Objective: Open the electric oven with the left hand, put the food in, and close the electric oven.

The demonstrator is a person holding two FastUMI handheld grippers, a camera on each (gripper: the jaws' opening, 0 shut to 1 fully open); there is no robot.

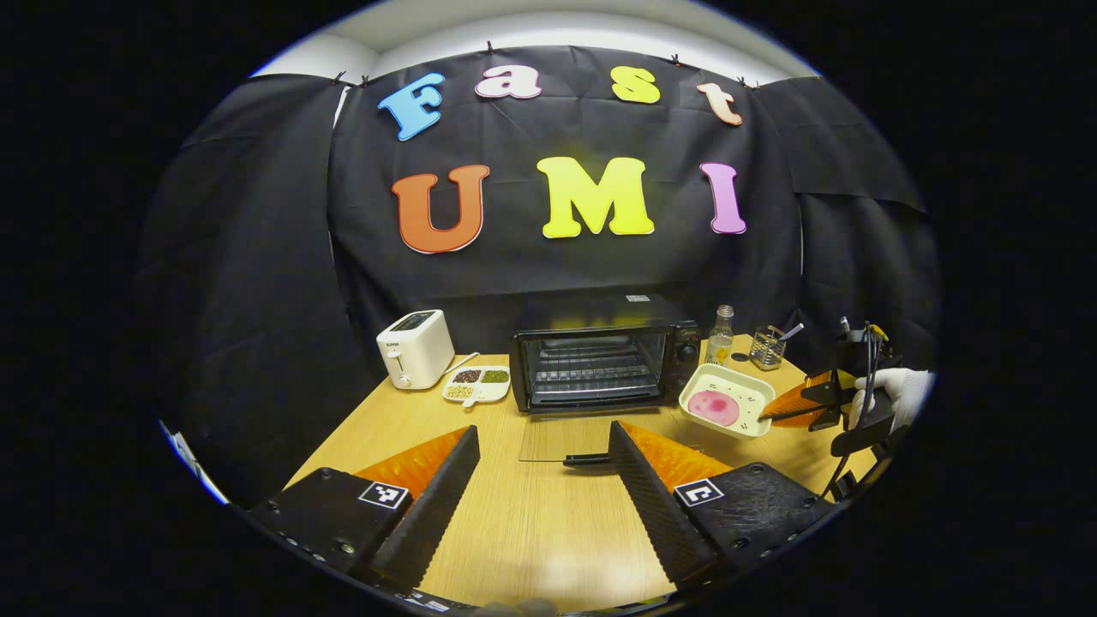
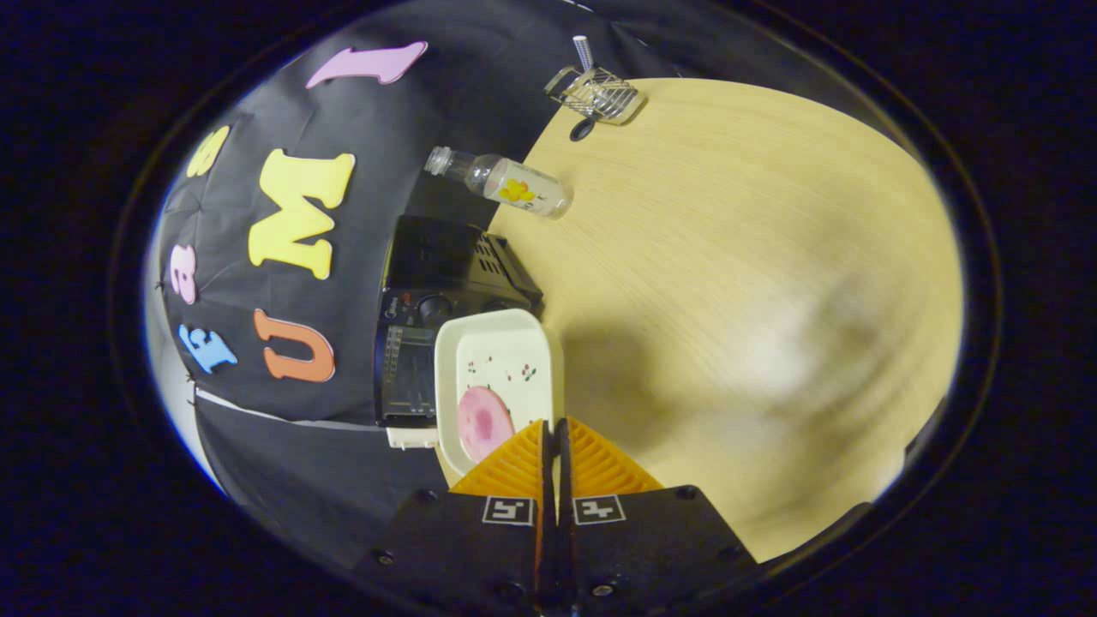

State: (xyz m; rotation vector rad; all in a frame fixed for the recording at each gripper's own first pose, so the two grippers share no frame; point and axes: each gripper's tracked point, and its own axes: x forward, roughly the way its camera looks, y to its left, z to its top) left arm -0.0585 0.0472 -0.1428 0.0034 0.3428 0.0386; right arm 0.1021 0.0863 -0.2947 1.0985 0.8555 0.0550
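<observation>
Two tongs are at work around the electric oven [image 1: 600, 356], which sits at the back of the wooden worktop [image 1: 531, 514] with its glass door [image 1: 570, 437] folded down flat in front of it, handle toward the camera, so the wire rack inside is open to view. The left tongs [image 1: 544, 480] hang in front of the oven, short of the lowered door, their fingers spread wide with nothing between them. Just right of the oven, a white dish [image 1: 727, 400] carrying a round pink slice of food [image 1: 713, 407] is tilted and lifted off the worktop; the right tongs [image 1: 776, 414], held by a gloved hand [image 1: 896, 394], grip it by its right rim. In the right gripper view those tongs [image 2: 555, 428] are closed to a thin slit on the dish's edge [image 2: 501, 377], with the food [image 2: 482, 422] lying close to the fingertips and the oven's control side [image 2: 433, 308] just beyond the dish. Left of the oven stand a white toaster [image 1: 416, 347] and, between the two, a small divided plate of beans [image 1: 478, 383]. Behind the oven's right corner are a clear bottle [image 1: 722, 336] and a small wire holder [image 1: 769, 345].
</observation>
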